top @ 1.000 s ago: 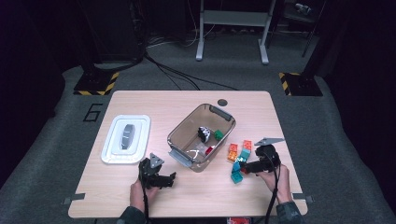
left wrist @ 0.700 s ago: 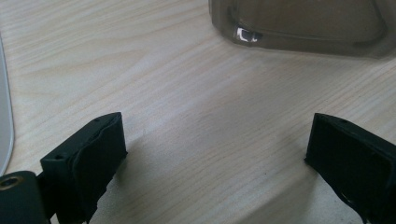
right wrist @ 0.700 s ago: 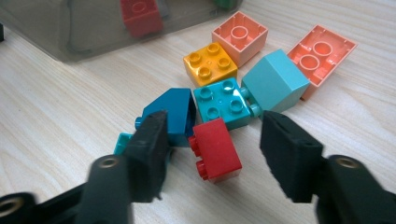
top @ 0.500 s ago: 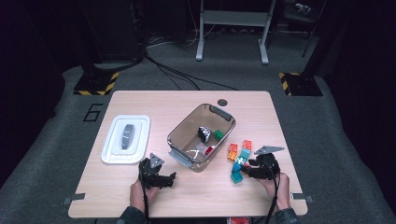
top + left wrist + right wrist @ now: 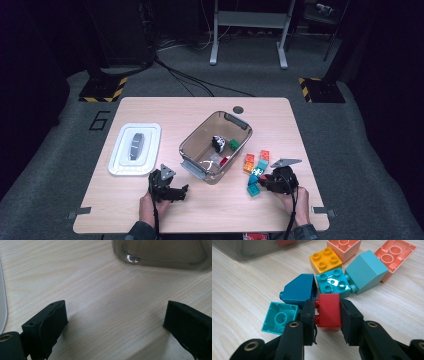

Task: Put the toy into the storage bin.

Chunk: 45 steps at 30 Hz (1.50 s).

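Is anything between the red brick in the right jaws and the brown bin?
Nothing visible on the table: bare wood separates the red brick, clamped in the right gripper, from the bin. The bin's near wall must be cleared.

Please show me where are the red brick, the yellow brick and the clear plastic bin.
red brick point(image 5: 329, 310), right gripper view, on its smooth top face between the tongs.
yellow brick point(image 5: 325, 260), right gripper view, on its studded top.
clear plastic bin point(image 5: 240, 121), high view, on its far rim handle.
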Motion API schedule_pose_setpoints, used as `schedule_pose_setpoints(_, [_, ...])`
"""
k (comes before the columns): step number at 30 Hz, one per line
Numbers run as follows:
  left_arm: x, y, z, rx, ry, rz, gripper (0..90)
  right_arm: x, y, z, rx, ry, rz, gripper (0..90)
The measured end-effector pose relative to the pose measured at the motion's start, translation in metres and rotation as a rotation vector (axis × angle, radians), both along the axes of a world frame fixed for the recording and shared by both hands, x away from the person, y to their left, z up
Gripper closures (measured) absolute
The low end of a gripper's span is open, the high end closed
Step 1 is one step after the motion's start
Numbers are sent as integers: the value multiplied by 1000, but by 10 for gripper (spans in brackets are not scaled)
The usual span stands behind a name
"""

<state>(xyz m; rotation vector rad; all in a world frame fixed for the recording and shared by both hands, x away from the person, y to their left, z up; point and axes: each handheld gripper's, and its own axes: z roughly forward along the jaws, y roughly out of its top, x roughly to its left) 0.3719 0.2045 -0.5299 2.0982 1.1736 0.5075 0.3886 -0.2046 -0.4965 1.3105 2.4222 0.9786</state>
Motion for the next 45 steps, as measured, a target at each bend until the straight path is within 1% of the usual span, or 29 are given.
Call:
schedule_pose_setpoints(1, [0, 0, 0, 0, 0, 0, 46, -1, 0, 0, 5, 7, -7, 678])
schedule_pose_setpoints(2, [0, 0, 0, 0, -1, 0, 46, 0, 0, 0, 2, -9, 4, 680])
schedule_pose_setpoints(3, [0, 0, 0, 0, 0, 0, 46, -1, -1, 0, 1, -13, 8, 681])
schedule_pose_setpoints(5, [0, 0, 0, 0, 0, 0, 46, -2, 0, 0, 1, -8, -3, 683])
schedule_pose_setpoints(7, [0, 0, 0, 0, 0, 0, 46, -2, -3, 0, 7, -22, 0, 684])
schedule_pose_setpoints(8, [0, 0, 0, 0, 0, 0, 46, -3, -4, 2, 19, -10, -18, 684])
schedule_pose_setpoints(10, [0, 0, 0, 0, 0, 0, 46, -2, -8, 4, 29, -27, -19, 684])
schedule_pose_setpoints(13, [0, 0, 0, 6, -3, -4, 46, -2, -12, 11, 52, -27, -37, 684])
schedule_pose_setpoints(16, [1, 1, 0, 8, -10, -4, 46, -1, -14, 16, 51, -38, -43, 684])
schedule_pose_setpoints(17, [0, 0, 0, 6, -3, -4, 46, -1, -15, 18, 55, -39, -46, 684])
schedule_pose_setpoints(19, [0, 0, 0, 2, -5, -1, 47, 1, -16, 20, 51, -52, -45, 684])
schedule_pose_setpoints(20, [0, 0, 0, -2, -9, 3, 47, 2, -16, 22, 55, -45, -53, 684])
schedule_pose_setpoints(21, [0, 0, 0, -4, -6, 3, 47, 3, -16, 23, 58, -49, -51, 684])
schedule_pose_setpoints(22, [1, 0, 0, 7, -12, -3, 47, 4, -16, 25, 55, -50, -57, 684])
schedule_pose_setpoints(23, [1, 0, 0, -1, -14, 3, 47, 6, -16, 27, 58, -49, -57, 684])
schedule_pose_setpoints(25, [1, 1, 1, 10, -5, -8, 47, 10, -15, 31, 59, -53, -67, 684])
schedule_pose_setpoints(26, [0, 0, 0, 0, -6, -1, 47, 13, -16, 32, 58, -60, -63, 684])
schedule_pose_setpoints(29, [0, 0, 0, -4, -6, 3, 47, 19, -15, 38, 64, -60, -76, 684])
schedule_pose_setpoints(36, [0, 0, 0, -2, -8, 3, 47, 30, -13, 47, 73, -65, -84, 684])
schedule_pose_setpoints(41, [0, 0, 0, -4, -6, 3, 48, 39, -12, 55, 68, -78, -82, 684])
schedule_pose_setpoints(42, [0, 0, 0, -1, -12, 3, 48, 39, -11, 56, 69, -75, -89, 684])
schedule_pose_setpoints(43, [0, 0, 0, -4, -6, 3, 47, 40, -11, 57, 67, -81, -83, 684])
schedule_pose_setpoints(45, [0, 0, 0, -1, -11, 3, 48, 43, -11, 59, 66, -86, -79, 684])
